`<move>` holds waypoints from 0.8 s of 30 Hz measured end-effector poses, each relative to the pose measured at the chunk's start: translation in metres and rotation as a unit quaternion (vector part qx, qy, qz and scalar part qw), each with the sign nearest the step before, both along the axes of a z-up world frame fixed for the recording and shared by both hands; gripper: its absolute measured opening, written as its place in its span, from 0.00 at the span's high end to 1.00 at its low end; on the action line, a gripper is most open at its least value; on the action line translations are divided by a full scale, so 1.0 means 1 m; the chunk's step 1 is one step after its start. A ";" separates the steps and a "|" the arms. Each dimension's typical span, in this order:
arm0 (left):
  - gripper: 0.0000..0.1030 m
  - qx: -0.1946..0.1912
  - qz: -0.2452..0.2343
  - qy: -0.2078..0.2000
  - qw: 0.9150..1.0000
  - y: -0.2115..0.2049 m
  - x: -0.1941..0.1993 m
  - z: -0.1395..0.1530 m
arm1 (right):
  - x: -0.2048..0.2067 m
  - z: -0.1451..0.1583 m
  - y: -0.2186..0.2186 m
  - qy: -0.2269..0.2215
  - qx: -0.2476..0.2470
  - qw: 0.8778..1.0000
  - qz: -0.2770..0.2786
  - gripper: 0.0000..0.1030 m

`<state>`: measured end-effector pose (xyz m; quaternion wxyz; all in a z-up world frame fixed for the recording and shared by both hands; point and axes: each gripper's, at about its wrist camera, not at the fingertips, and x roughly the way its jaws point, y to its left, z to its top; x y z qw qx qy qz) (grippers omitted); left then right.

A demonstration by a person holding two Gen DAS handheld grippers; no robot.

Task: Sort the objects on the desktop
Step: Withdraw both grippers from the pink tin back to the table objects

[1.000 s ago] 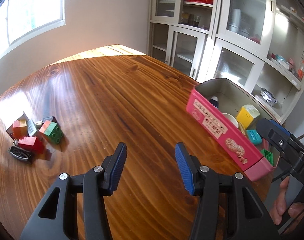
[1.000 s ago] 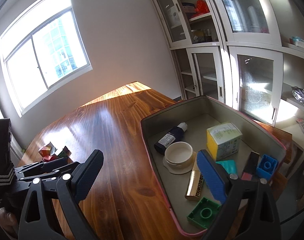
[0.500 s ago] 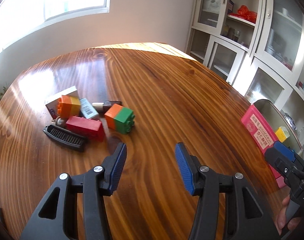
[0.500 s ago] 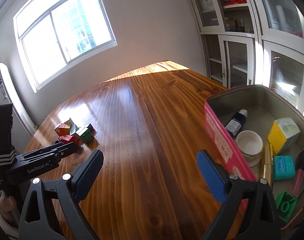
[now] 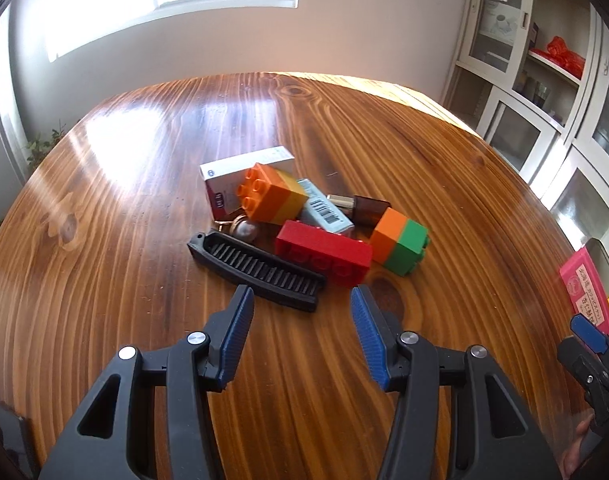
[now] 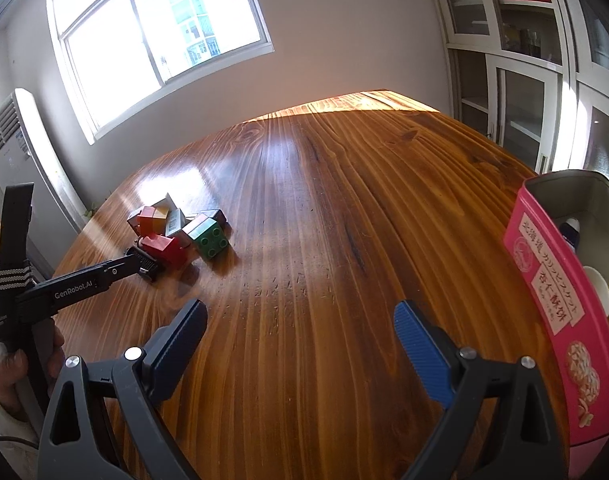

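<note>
Left hand-held gripper (image 5: 302, 300): jaws spread wide, nothing held. The unsorted pile lies straight ahead of it on the tabletop (image 5: 444, 168), just beyond the fingertips.

Nearest item is the black comb (image 5: 256, 267). Its long axis runs crosswise and slightly oblique to the gripper's line, near end by the left finger, far end reaching into the gap between the two. Just behind it and to the right is the red brick (image 5: 324, 250), lying on the same oblique. Further right, the orange-and-green block (image 5: 400, 240).

Right hand-held gripper (image 6: 300, 320): also wide open and empty, over bare wood. The pile is well off to its left (the left one is plainly the nearer). The pink tin (image 6: 560, 304) is close on its right.

Judgement: the left takes the next pick.
</note>
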<state>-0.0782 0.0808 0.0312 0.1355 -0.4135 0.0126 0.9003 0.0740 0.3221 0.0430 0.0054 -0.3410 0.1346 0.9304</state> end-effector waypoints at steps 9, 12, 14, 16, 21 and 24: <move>0.47 -0.012 0.015 -0.013 1.000 -0.001 -0.014 -0.011 | -0.010 -0.006 -0.003 -0.005 -0.009 1.000 0.009 0.06; 0.47 -0.020 0.013 -0.016 1.000 0.001 -0.020 -0.016 | -0.012 -0.008 -0.002 -0.006 -0.013 1.000 0.009 0.06; 0.47 -0.022 0.016 -0.020 0.999 0.000 -0.022 -0.018 | -0.013 -0.008 -0.002 -0.007 -0.015 1.000 0.009 0.06; 0.47 -0.015 0.018 -0.023 0.999 -0.004 -0.022 -0.020 | -0.013 -0.009 -0.002 -0.007 -0.016 1.000 0.009 0.06; 0.47 -0.018 0.033 -0.035 0.999 -0.012 -0.026 -0.024 | -0.014 -0.010 -0.002 -0.008 -0.018 1.000 0.010 0.06; 0.47 -0.015 0.042 -0.039 0.998 -0.020 -0.024 -0.024 | -0.014 -0.009 -0.002 -0.008 -0.018 1.000 0.010 0.06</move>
